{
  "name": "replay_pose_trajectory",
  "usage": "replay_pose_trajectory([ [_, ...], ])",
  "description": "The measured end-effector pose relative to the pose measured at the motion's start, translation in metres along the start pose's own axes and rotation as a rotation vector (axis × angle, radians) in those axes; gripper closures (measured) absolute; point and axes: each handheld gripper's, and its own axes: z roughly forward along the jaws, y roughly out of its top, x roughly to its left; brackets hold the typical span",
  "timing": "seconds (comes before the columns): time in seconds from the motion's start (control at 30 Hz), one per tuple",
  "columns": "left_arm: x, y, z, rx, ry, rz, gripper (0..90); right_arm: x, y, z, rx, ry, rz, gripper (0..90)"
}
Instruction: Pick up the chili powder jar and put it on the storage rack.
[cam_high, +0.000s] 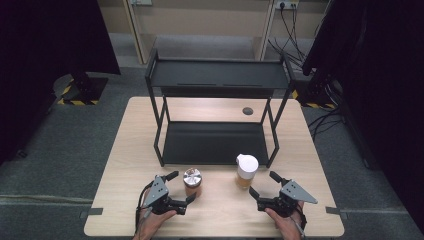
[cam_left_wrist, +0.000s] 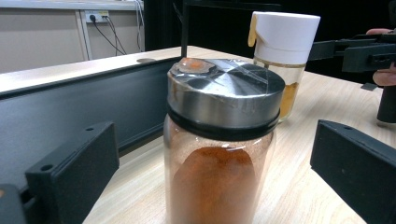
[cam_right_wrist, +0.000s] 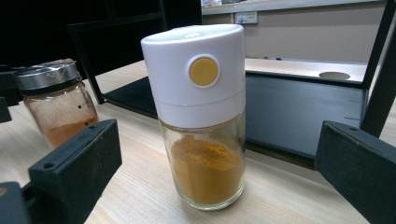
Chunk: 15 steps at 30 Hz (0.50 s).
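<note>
A glass jar of red-brown powder with a metal lid (cam_high: 192, 182) (cam_left_wrist: 219, 154) stands near the table's front edge. My left gripper (cam_high: 181, 187) is open, one jaw on each side of this jar without touching it. To the right stands a glass jar of yellow powder with a white cap (cam_high: 246, 170) (cam_right_wrist: 201, 116). My right gripper (cam_high: 263, 183) is open too, its jaws just right of that jar in the high view. In the right gripper view the jar stands between the wide-apart jaws.
A black two-tier metal rack (cam_high: 215, 135) stands in the middle of the wooden table (cam_high: 130, 150), its lower shelf just behind both jars. A round cable hole (cam_high: 248, 111) lies at the table's back. Bare tabletop lies left and right of the rack.
</note>
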Motion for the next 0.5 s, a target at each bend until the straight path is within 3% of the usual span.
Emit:
replay_pose_trajectory([
  [0.5,-0.001,0.007,0.014,0.031,0.008,0.013,1.9,-0.001,0.0,0.0,0.0,0.005,0.004,1.3],
])
